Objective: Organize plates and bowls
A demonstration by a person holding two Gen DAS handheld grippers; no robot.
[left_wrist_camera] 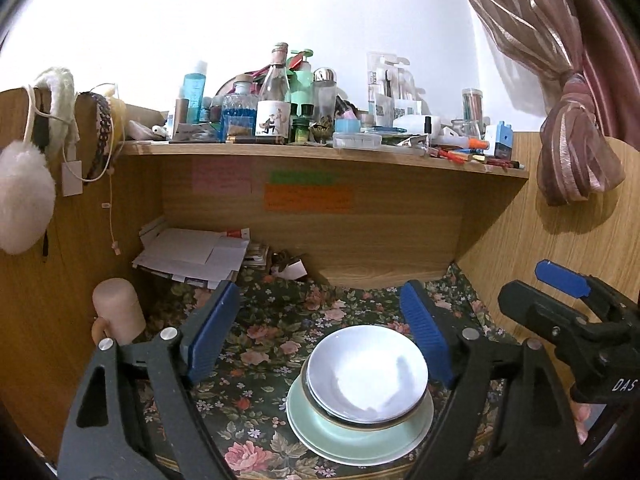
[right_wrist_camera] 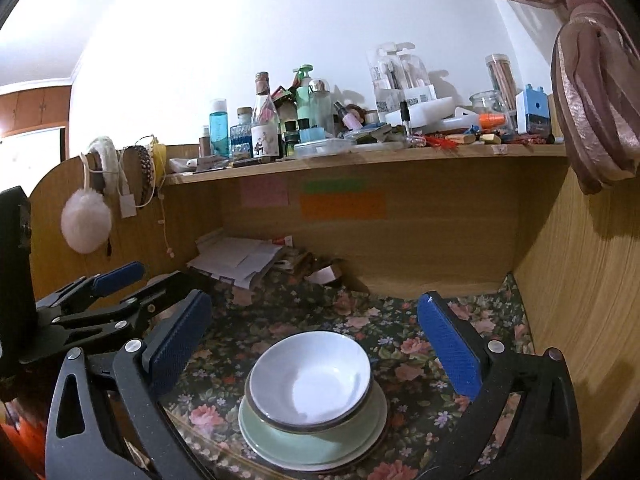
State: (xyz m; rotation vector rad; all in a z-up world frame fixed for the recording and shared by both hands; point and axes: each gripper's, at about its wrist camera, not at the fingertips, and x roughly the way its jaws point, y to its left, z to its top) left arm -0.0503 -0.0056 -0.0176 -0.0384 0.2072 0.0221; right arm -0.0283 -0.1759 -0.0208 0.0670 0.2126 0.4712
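Wood-grain desk [left_wrist_camera: 492, 240] under a floral cloth [left_wrist_camera: 264, 344] carries the stack near its front edge: pale green plates [left_wrist_camera: 360, 436] below, white bowls [left_wrist_camera: 366, 372] nested on top. Both the left gripper [left_wrist_camera: 320, 332] and right gripper [right_wrist_camera: 316, 344] stand open, holding nothing. The stacking looks finished; next, I judge, comes backing away without nudging the pile

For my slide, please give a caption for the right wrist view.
Open right tool above white bowls stacked on green plates, floral desk cloth.
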